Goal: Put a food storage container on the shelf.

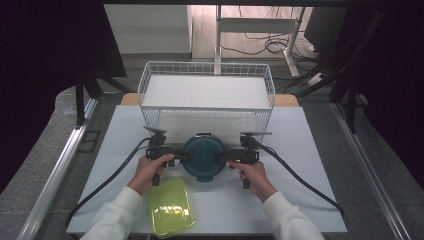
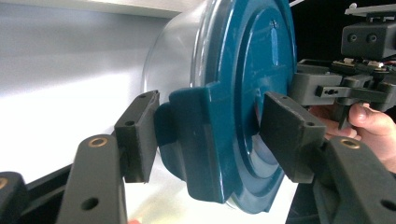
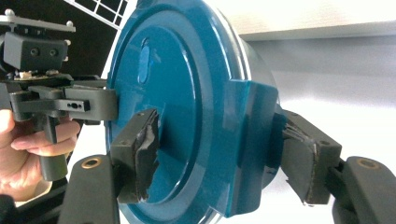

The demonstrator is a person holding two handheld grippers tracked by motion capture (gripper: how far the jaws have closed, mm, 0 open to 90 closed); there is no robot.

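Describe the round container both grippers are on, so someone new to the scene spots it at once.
Start at the white wire basket at the far end of the table. Just in front of it, mid-table, sits the round container, between the left gripper and right gripper. It is clear-walled with a dark teal clip lid, unlike the rectangular yellow-green container nearer the person.

White long sleeves (image 1: 116, 212) cover both forearms. Each hand carries a black two-jaw gripper, left gripper (image 1: 181, 156) and right gripper (image 1: 223, 156), with brass-ringed pivots and a trailing black cable (image 1: 295, 172).
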